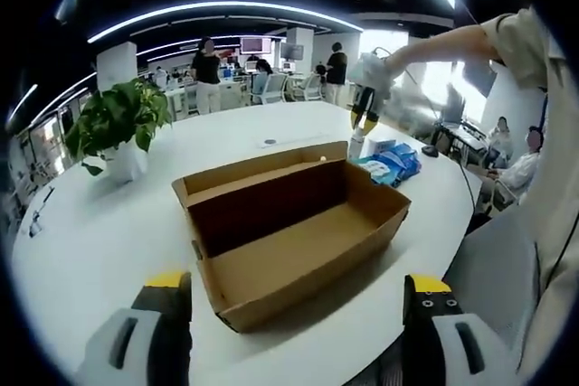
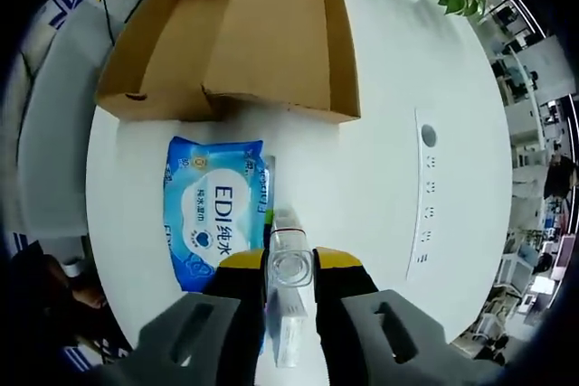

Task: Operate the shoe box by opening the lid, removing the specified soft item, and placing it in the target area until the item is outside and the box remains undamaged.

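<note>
Here, in the left gripper view, the person's arm (image 1: 470, 38) reaches from the right side out over the white table (image 1: 99, 223), and the right gripper (image 1: 365, 115) hangs from the hand at the far side of the shoe box (image 1: 294, 228), pointing down to the table. The left gripper (image 1: 298, 314) is low and near the front corner of the box; its two yellow-tipped jaws stand wide apart with nothing between them, and they do not touch the box.

The shoe box is brown cardboard and it is open. The lid stands up along the far long side, and the inside looks bare. In the right gripper view the same box (image 2: 226, 38) lies at the top, seen from above, with the lid flap folded back.

The soft item is a blue pack of wet wipes (image 2: 215, 205). It lies flat on the table, outside the box and just beside it, with white letters on the face. In the left gripper view it (image 1: 389, 162) shows beyond the right end of the box.

The right gripper (image 2: 291, 270) is closed on a small clear bottle (image 2: 289, 300). The bottle stands between the two jaws, its round top toward the camera, just beside the right edge of the wipes pack. A green plant (image 1: 113, 119) in a white pot stands on the table, well apart from the box.
</note>
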The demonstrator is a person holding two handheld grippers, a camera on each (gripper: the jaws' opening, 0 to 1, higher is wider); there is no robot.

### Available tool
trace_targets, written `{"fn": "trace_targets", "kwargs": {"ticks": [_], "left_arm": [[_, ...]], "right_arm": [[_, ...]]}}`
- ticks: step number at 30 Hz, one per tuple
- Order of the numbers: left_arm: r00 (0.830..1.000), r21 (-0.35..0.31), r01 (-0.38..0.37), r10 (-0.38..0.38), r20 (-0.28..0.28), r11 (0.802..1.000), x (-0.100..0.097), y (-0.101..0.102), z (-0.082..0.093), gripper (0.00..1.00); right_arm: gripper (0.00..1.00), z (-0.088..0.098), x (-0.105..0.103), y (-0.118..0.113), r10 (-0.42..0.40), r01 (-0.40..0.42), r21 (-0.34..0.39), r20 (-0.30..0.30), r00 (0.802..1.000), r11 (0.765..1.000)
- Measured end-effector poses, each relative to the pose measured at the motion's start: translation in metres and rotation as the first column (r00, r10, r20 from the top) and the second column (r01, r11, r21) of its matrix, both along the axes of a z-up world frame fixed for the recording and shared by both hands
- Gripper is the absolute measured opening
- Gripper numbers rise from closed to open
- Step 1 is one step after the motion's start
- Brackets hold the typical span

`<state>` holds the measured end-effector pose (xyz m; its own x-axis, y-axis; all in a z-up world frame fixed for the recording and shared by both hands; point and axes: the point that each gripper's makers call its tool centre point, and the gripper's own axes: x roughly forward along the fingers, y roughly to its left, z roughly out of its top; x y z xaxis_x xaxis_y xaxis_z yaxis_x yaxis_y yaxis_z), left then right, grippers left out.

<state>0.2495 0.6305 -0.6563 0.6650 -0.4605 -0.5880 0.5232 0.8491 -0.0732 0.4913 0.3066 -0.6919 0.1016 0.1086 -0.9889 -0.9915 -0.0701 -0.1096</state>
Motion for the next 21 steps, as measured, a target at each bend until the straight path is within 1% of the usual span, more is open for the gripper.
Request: {"fn": "trace_targets", "kwargs": {"ticks": [3, 8, 11, 12, 14, 18, 19, 20, 21], "left_arm": [[1.0, -0.002, -0.006, 0.006, 0.0, 1.0, 0.001, 0.001, 0.0, 0.99], [1.0, -0.002, -0.018, 0.018, -0.003, 1.0, 0.001, 0.004, -0.001, 0.98], [1.0, 0.004, -0.025, 0.025, -0.01, 1.0, 0.002, 0.008, -0.004, 0.97], [0.999, 0.008, -0.037, 0.037, -0.027, 0.999, 0.001, 0.011, -0.007, 0.97], [0.999, 0.017, -0.042, 0.042, -0.028, 0.999, 0.002, 0.013, -0.008, 0.97], [0.996, 0.026, -0.075, 0.076, -0.045, 0.997, 0.004, 0.022, -0.013, 0.9], [0.995, 0.027, -0.085, 0.086, -0.045, 0.996, 0.004, 0.024, -0.014, 0.87], [0.994, 0.029, -0.098, 0.099, -0.045, 0.995, 0.005, 0.027, -0.014, 0.85], [0.993, 0.031, -0.108, 0.109, -0.047, 0.994, 0.006, 0.029, -0.015, 0.84]], "right_arm": [[0.17, -0.003, 0.003, 0.001, 0.002, -0.002, 0.002, -0.005, 1.0, 1.0], [0.18, -0.004, 0.007, 0.003, 0.019, -0.019, 0.004, 0.009, 1.0, 1.0], [0.22, -0.004, 0.008, 0.003, 0.015, -0.015, 0.007, 0.015, 1.0, 1.0], [0.23, -0.004, 0.009, 0.002, 0.016, -0.017, 0.01, 0.021, 1.0, 1.0], [0.24, -0.003, 0.011, 0.002, 0.013, -0.013, 0.011, 0.029, 0.999, 1.0], [0.28, 0.002, 0.014, 0.003, -0.004, 0.003, 0.031, 0.05, 0.999, 1.0], [0.28, 0.004, 0.014, 0.005, -0.011, 0.009, 0.042, 0.055, 0.998, 0.999], [0.28, 0.007, 0.016, 0.01, -0.029, 0.025, 0.073, 0.063, 0.998, 0.997], [0.27, 0.008, 0.016, 0.012, -0.036, 0.031, 0.081, 0.065, 0.997, 0.996]]}}
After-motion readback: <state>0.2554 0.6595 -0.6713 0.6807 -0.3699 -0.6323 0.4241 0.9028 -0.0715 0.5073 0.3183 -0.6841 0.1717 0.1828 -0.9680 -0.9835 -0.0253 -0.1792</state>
